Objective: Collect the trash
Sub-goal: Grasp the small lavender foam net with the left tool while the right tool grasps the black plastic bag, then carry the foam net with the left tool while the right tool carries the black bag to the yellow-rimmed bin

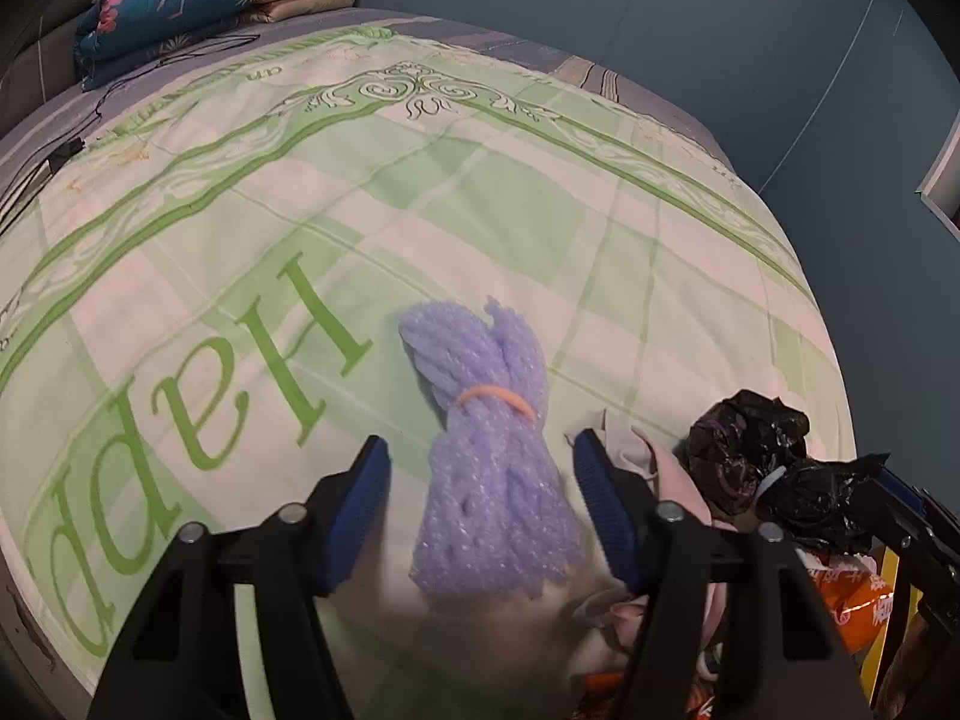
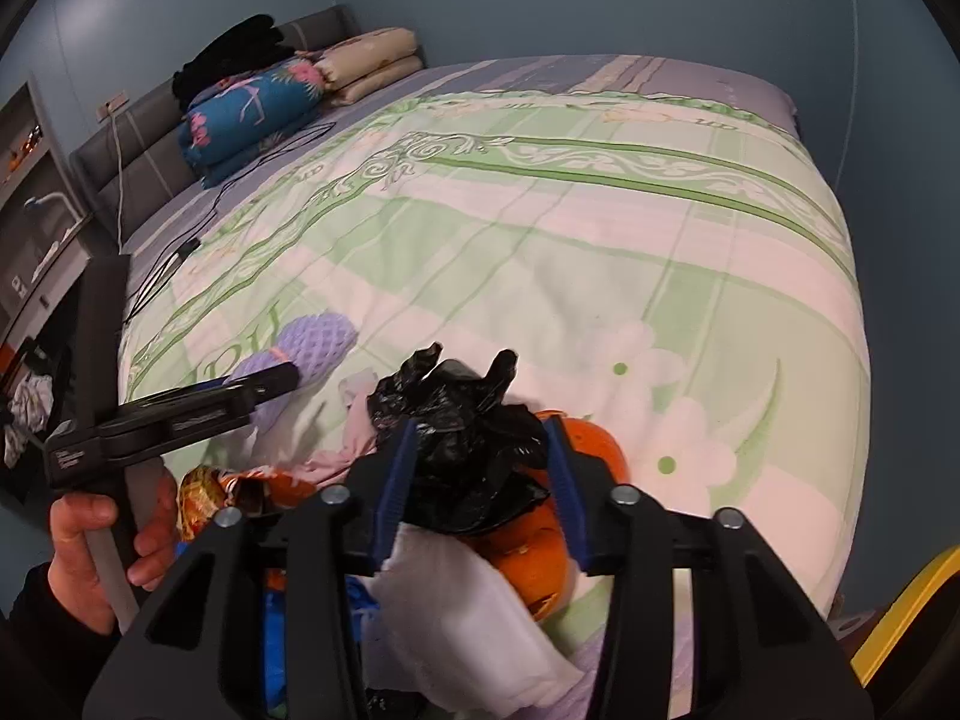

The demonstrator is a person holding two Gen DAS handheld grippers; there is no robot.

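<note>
Purple foam netting [image 1: 486, 450] lies on the bed [image 1: 540, 228] between the left gripper [image 1: 480, 510] jaws (not yet touching), while the right gripper [image 2: 480, 468] pinches the black bag [image 2: 474, 450]; picking up is underway, so next comes closing, then lifting.

The purple foam netting [image 1: 492, 468] looked soft and knobbly, bound by a rubber band [image 1: 497, 397]. The black bag [image 2: 465, 438] was thin, crinkled, glossy plastic. The bed [image 1: 540, 228] wore smooth matt printed cloth.
</note>
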